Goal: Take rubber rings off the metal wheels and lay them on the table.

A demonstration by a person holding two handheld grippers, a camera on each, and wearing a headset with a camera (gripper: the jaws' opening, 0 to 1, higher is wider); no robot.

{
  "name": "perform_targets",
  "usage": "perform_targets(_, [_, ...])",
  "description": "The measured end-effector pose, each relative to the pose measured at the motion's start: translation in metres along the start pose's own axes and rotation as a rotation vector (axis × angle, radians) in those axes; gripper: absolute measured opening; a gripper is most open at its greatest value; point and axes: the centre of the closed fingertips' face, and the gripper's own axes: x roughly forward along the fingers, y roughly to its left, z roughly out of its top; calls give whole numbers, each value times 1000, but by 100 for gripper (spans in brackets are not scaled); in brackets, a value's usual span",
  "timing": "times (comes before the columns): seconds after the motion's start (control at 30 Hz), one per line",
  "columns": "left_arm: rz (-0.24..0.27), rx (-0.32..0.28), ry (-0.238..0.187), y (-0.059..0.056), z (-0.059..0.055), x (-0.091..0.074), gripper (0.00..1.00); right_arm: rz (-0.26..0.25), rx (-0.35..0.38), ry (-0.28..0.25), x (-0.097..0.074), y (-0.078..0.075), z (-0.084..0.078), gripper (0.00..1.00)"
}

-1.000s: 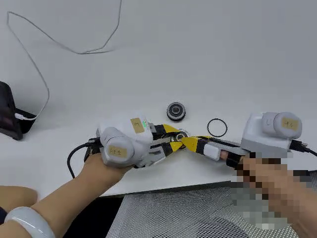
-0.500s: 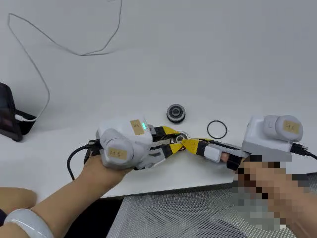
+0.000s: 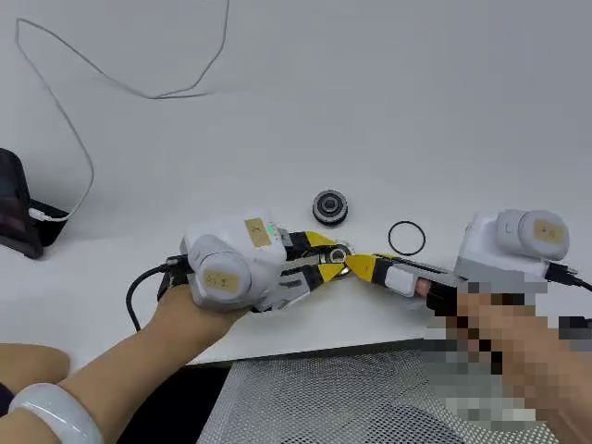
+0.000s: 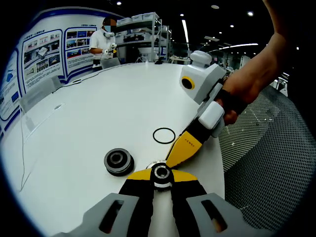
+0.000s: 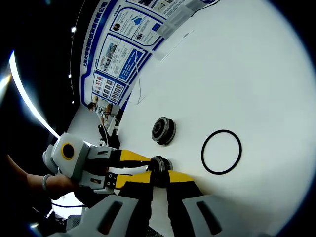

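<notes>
Near bench front edge, left tool clamped shut on small wheel; right tool meets it head-on from the right, jaws pinched at its rim. A loose ring lies just behind right tool; second wheel farther back.

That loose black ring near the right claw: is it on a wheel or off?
Off. The rubber ring lies flat and alone on the table, bare white surface showing through its centre.

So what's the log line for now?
left gripper: shut on small wheel | right gripper: same | ring, other wheel: on table
</notes>
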Motion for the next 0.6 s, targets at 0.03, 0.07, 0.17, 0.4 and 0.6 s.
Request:
perform_targets(0.03, [0,0,-1,0,0,0,13,1,10,0,0,0,0,11])
perform_targets(0.07, [0,0,-1,0,0,0,13,-5,0,-2,-2,-1,1,10])
perform_targets(0.17, [-1,0,-1,0,0,0,13,-5,-1,-6,-5,-1,3,10])
perform_targets(0.4, [0,0,0,0,-1,0,13,-6,-24,-6,-4,-4,6,2])
perform_targets(0.6, [0,-2,-1,0,-1,0,13,-25,-66,3,0,-4,6,7])
